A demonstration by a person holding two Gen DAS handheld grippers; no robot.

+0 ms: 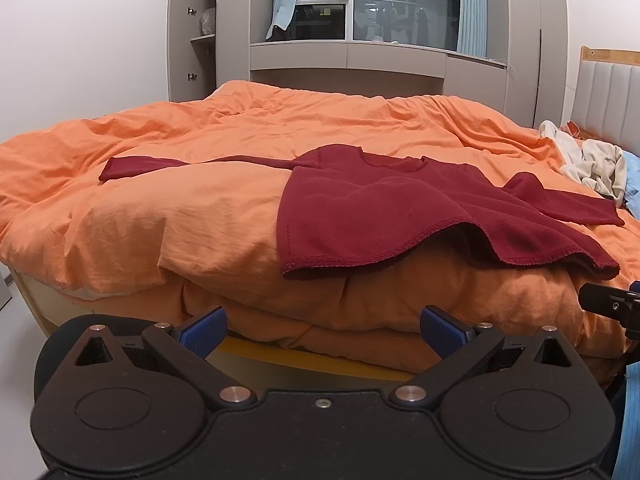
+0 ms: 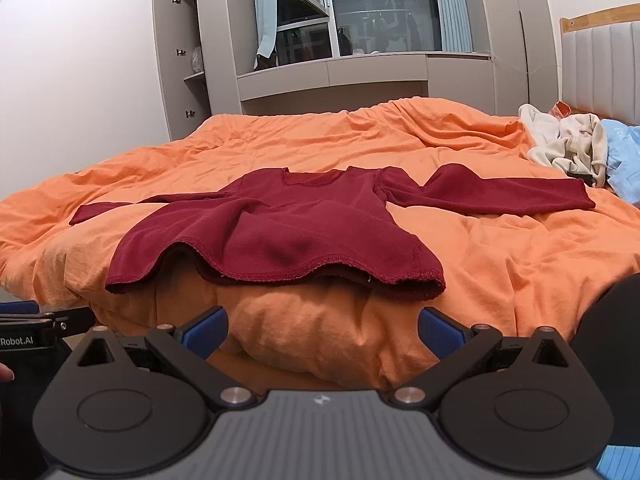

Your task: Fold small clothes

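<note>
A dark red long-sleeved top (image 1: 384,208) lies spread flat on the orange duvet (image 1: 192,208), sleeves out to both sides, hem toward me and rippled at the bed's near edge. It also shows in the right wrist view (image 2: 280,236). My left gripper (image 1: 322,330) is open and empty, below and in front of the hem, left of the top's middle. My right gripper (image 2: 322,330) is open and empty, just in front of the hem. Part of the right gripper (image 1: 612,304) shows at the left view's right edge.
A pile of cream clothes (image 2: 568,144) and a light blue cloth (image 2: 624,156) lie at the bed's right, by the padded headboard (image 2: 600,68). Grey cabinets and a window (image 1: 380,4) stand behind the bed. A white wall is on the left.
</note>
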